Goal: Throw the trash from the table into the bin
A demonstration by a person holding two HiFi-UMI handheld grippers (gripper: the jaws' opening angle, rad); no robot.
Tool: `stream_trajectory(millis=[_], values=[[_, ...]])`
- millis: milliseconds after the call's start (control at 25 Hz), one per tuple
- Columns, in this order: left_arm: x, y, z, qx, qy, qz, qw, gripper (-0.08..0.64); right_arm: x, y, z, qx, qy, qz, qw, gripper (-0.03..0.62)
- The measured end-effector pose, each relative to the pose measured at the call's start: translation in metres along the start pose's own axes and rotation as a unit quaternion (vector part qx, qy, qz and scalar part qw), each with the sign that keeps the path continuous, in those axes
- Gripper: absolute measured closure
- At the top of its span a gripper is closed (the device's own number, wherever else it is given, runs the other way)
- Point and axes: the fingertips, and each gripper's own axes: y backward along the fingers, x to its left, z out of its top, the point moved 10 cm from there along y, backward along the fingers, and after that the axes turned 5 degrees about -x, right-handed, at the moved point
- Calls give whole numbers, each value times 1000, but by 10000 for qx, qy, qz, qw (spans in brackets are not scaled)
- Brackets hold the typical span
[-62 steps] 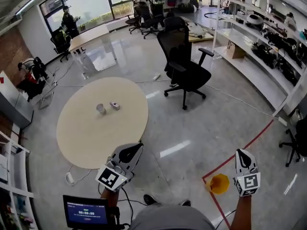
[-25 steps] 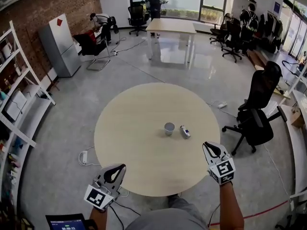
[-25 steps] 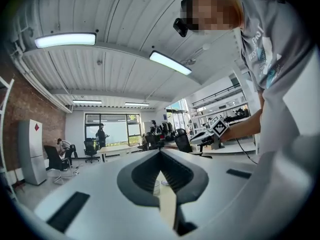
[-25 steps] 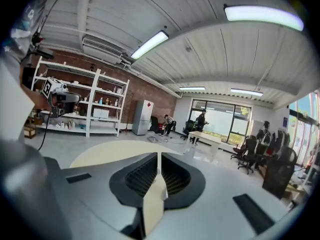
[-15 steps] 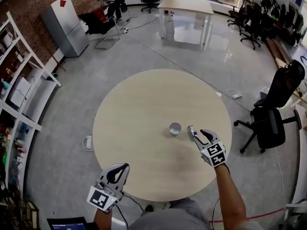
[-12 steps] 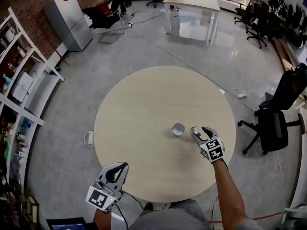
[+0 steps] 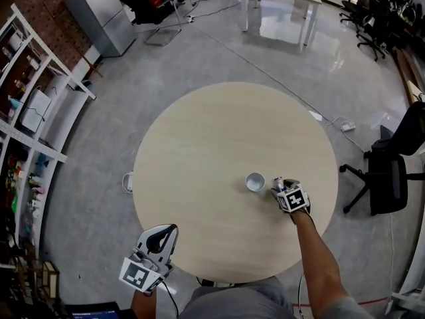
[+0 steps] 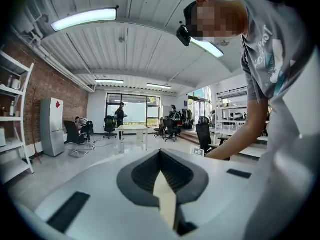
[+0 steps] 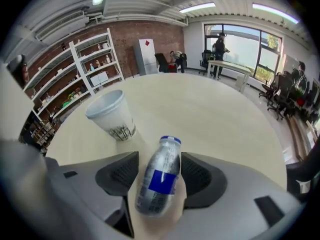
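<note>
A small silver bottle (image 7: 278, 181) with a blue label lies on the round beige table (image 7: 199, 145), just right of a white paper cup (image 7: 255, 182) that stands upright. My right gripper (image 7: 279, 187) points steeply down over the bottle. In the right gripper view the bottle (image 9: 160, 181) lies between the two jaws, which have just been opening, and the cup (image 9: 111, 115) stands beyond to the left. My right gripper (image 9: 159, 160) is open around the bottle. My left gripper (image 7: 165, 230) hangs at the table's near edge, shut and empty (image 8: 161, 154).
Metal shelving (image 7: 26, 111) lines the left wall and a grey cabinet (image 7: 99, 8) stands at the back. A black office chair (image 7: 392, 171) is right of the table. A power strip (image 7: 127, 181) lies on the floor left of it. A person's arm (image 8: 240, 144) reaches across.
My right gripper has come down from beside the table's right edge onto the bottle, and its jaws have spread. My left gripper has stayed near the front edge.
</note>
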Motion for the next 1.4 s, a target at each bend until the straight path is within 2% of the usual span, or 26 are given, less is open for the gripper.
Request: stream_trajectory(millis=[120,240,680,1080,1400], values=[[0,-11,-1,34,26,-43,10000,517,-7,-7,-11,209,-206,-37,9996,347],[-1,-19,3,-21,10,-156,9999,517,-7,-1,-12,139,-211,-70,9997,364],[-20,-1,17,-149,-176,-397,9989,517,19,85,24,-1095,61,-375,9933,367],[-43,74,35,-560,-307,-430,9970,517,99,186,33,-1801,403,-587,9811,367],[-58,169,29,-890,-341,-372,9948,517,198,274,16,-2389,729,-767,9653,367]])
